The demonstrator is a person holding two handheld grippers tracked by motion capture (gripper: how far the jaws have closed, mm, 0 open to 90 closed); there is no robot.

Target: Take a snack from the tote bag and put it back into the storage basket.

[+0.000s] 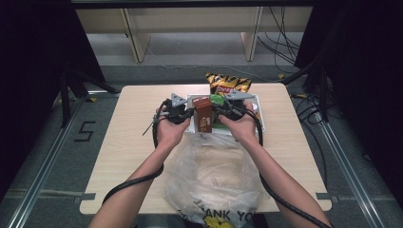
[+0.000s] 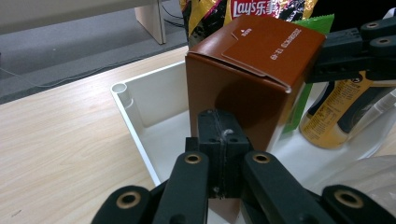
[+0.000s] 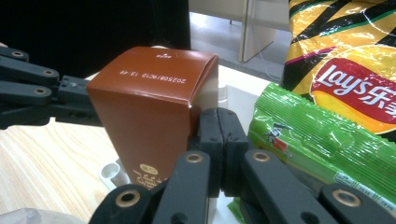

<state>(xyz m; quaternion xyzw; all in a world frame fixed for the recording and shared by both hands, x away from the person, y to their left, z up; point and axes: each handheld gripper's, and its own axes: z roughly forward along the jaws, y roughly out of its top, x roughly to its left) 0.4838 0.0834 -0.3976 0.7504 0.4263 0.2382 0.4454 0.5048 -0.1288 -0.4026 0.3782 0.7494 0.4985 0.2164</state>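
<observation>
Both tongs, left (image 2: 219, 140) & right (image 3: 222, 140), clenched tight, press the brown carton (image 1: 203, 114) between them, upright above the white tray (image 1: 259, 102); bagging into plastic bag (image 1: 214, 175) yet to do, I'd judge.

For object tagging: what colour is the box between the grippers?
Brown box, clearest in the left gripper view.

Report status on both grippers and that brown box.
Left gripper and right gripper shut, pressing brown box from opposite sides. Box upright over white tray. Green packet close beside the right gripper.
</observation>
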